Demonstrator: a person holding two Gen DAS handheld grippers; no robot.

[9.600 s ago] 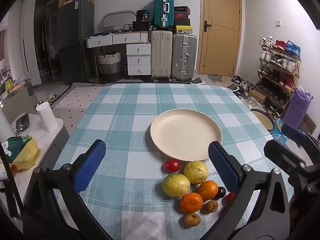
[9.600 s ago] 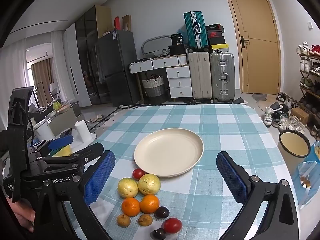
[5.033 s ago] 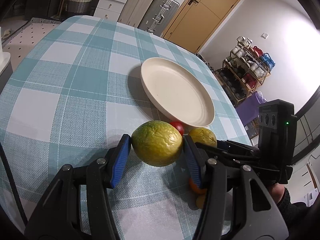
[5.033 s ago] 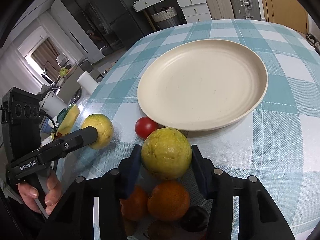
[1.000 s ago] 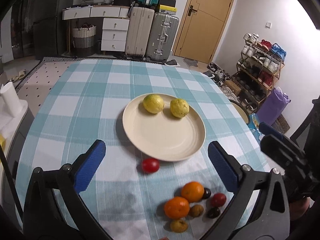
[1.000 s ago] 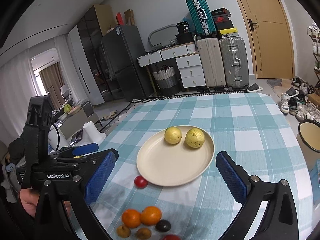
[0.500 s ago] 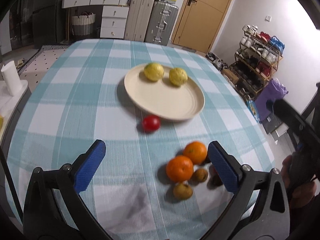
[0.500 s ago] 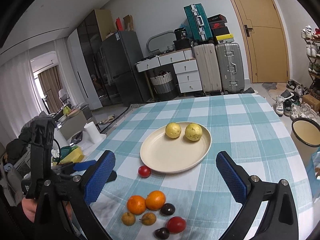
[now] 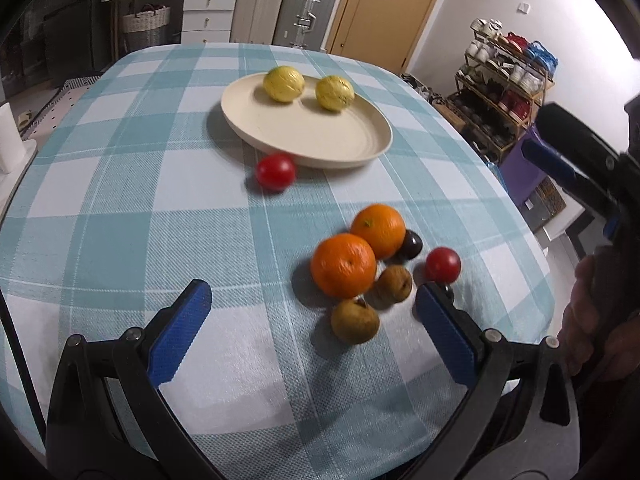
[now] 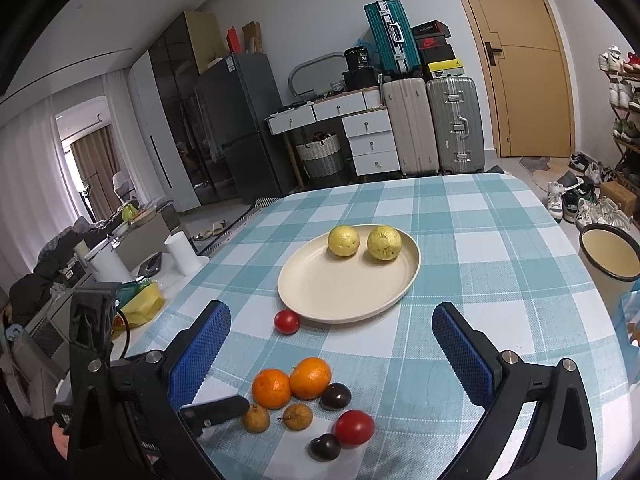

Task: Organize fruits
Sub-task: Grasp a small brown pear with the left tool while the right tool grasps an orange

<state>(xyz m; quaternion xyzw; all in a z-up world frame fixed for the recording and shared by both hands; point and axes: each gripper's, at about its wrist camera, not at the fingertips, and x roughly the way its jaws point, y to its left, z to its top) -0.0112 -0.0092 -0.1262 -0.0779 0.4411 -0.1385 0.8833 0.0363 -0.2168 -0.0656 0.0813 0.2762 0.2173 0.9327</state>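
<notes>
Worktop (image 9: 120, 240) first: the plate (image 9: 312, 148) holds two guavas at its far rim. Oranges (image 9: 344, 264) sit just ahead and right of centre between the left gripper (image 9: 308, 320) jaws, wide open and empty. Right gripper (image 10: 332, 344), equally wide and empty, hangs higher, farther off.
</notes>
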